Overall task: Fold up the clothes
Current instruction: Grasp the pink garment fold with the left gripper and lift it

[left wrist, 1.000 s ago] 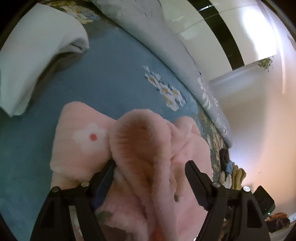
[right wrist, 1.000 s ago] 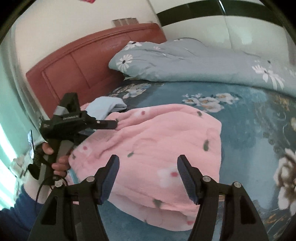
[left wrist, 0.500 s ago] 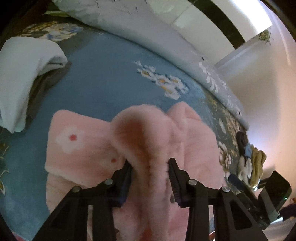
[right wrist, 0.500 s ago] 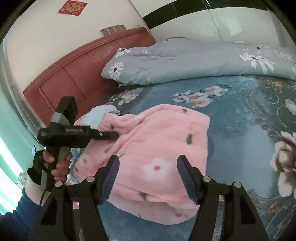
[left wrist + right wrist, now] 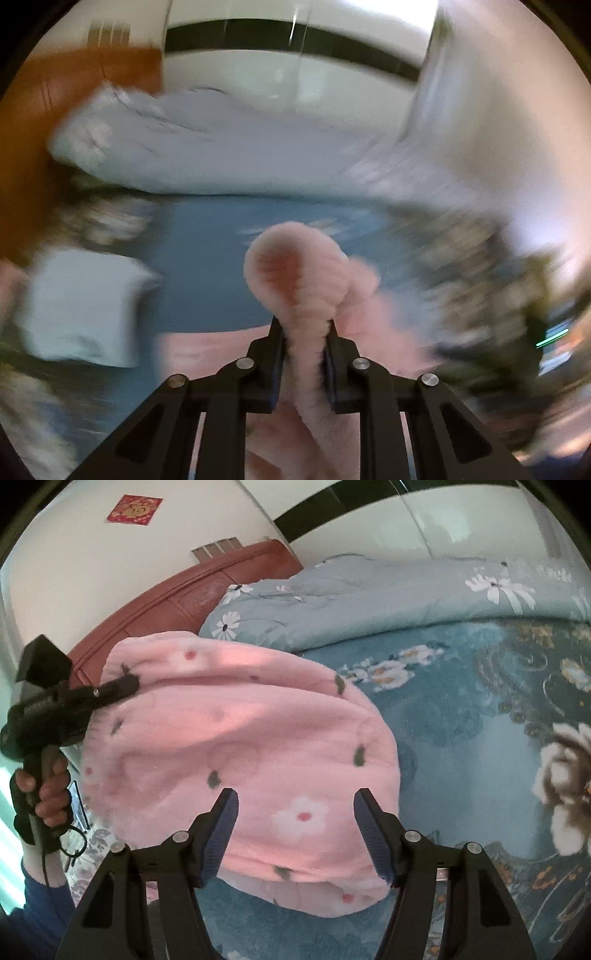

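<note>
A fluffy pink garment with white flowers is lifted off the blue floral bedspread. My left gripper is shut on a rolled pink edge of it; the left wrist view is motion-blurred. In the right wrist view the left gripper holds the garment's upper left corner high, and the cloth hangs down to the bed. My right gripper is open and empty, just in front of the garment's lower part, not touching it.
A grey-blue floral duvet lies bunched along the far side of the bed. A red-brown headboard stands at the back left. A folded pale blue cloth lies on the bed to the left.
My left gripper closed on the pink edge and swung it upward, lifting the garment off the bed. My right gripper stayed open and kept close to the garment's lower part.
</note>
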A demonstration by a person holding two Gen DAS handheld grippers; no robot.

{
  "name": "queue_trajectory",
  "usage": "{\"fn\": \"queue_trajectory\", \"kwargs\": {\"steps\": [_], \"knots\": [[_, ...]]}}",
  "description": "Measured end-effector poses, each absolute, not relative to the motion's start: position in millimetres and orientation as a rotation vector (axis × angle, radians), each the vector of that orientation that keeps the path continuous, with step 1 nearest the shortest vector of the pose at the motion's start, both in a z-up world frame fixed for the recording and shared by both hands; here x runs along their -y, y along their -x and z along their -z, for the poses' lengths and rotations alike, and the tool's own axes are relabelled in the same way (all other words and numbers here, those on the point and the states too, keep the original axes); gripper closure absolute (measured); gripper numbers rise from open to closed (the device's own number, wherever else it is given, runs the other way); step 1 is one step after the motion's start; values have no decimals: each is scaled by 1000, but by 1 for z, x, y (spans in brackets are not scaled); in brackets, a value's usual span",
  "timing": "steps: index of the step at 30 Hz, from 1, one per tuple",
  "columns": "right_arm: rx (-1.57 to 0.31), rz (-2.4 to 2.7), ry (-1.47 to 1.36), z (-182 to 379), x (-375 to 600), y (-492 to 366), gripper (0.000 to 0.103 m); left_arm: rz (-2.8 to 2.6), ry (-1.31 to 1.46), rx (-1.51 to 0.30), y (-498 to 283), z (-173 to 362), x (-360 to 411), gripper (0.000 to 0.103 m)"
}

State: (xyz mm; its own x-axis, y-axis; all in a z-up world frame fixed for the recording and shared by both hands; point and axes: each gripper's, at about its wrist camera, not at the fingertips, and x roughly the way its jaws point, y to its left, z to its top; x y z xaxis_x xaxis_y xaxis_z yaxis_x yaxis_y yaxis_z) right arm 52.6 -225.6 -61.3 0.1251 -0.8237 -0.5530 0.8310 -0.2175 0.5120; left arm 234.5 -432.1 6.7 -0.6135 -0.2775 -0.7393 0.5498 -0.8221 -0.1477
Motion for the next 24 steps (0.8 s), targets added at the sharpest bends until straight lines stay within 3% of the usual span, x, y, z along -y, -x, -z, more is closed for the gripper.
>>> {"fn": "queue_trajectory", "kwargs": {"steps": [4, 6, 9, 15, 24], "knots": [[9, 1493, -963, 65, 225, -55, 36, 2354, -1009, -872, -249, 35, 471, 84], [2, 1487, -958, 65, 226, -56, 36, 2330, -992, -822, -255, 34, 474, 84], [-13, 1485, -955, 66, 228, -56, 36, 2372, -1002, -611, -250, 16, 459, 83], [14, 1479, -975, 72, 230, -54, 36, 2434, -1000, -445, -227, 7, 441, 83], [22, 1490, -984, 75, 225, -44, 36, 2552, -868, -1068, -266, -13, 450, 85]]}}
